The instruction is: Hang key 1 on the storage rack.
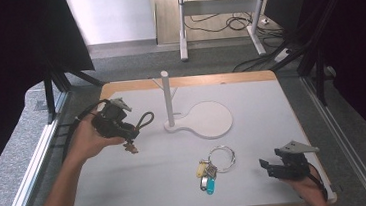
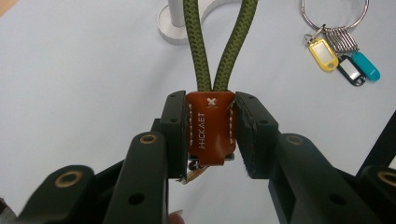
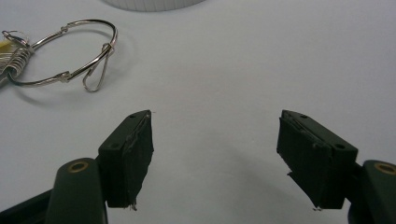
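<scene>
Keychain strap (image 2: 211, 126) runs lengthwise straight out from the left gripper (image 2: 211, 135), green cord loop (image 2: 219, 42) pointing toward the white stand (image 1: 168, 102); jaws clamp its brown leather tab above the table (image 1: 143, 187). Right gripper (image 3: 215, 154) gapes wide, holding nothing.

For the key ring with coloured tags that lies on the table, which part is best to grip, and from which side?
Grip the thin wire of the large metal ring from above, probably on its far arc, where it lies flat with bare table inside and around it. The coloured tags crowd its near left side.
</scene>
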`<state>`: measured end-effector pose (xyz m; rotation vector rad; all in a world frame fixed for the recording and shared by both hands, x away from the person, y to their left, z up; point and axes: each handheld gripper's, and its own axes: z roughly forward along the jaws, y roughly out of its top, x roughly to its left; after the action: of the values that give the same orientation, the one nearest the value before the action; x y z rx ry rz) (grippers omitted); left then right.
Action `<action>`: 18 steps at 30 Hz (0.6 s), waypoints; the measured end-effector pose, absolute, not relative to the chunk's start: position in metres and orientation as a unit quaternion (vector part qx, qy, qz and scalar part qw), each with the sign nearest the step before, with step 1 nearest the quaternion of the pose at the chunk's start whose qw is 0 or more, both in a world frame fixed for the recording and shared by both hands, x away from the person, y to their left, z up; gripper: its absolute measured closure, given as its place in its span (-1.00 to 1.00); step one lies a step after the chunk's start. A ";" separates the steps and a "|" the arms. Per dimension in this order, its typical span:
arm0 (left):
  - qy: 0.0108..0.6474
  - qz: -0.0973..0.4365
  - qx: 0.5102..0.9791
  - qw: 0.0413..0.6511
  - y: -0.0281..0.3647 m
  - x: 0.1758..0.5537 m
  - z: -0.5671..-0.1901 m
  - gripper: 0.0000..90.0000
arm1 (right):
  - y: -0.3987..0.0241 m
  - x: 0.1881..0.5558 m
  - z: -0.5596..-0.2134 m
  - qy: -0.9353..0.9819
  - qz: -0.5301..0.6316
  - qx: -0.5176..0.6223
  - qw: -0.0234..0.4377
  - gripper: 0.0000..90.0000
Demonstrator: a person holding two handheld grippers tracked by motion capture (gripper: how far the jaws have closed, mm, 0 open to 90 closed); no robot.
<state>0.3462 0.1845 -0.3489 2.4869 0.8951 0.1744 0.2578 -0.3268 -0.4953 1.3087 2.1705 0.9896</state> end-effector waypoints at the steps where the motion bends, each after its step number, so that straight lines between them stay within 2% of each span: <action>1: 0.328 0.063 0.911 0.243 0.185 0.347 -0.348 0.48 | -0.327 0.258 -0.496 0.780 0.355 0.470 0.209 -0.40; 18: 0.329 0.060 0.909 0.248 0.182 0.363 -0.337 0.48 | -0.326 0.259 -0.497 0.783 0.351 0.470 0.207 -0.40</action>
<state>0.3631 0.1816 -0.3366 2.4786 0.8982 0.1626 0.2586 -0.3264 -0.4975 1.3087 2.1808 0.9782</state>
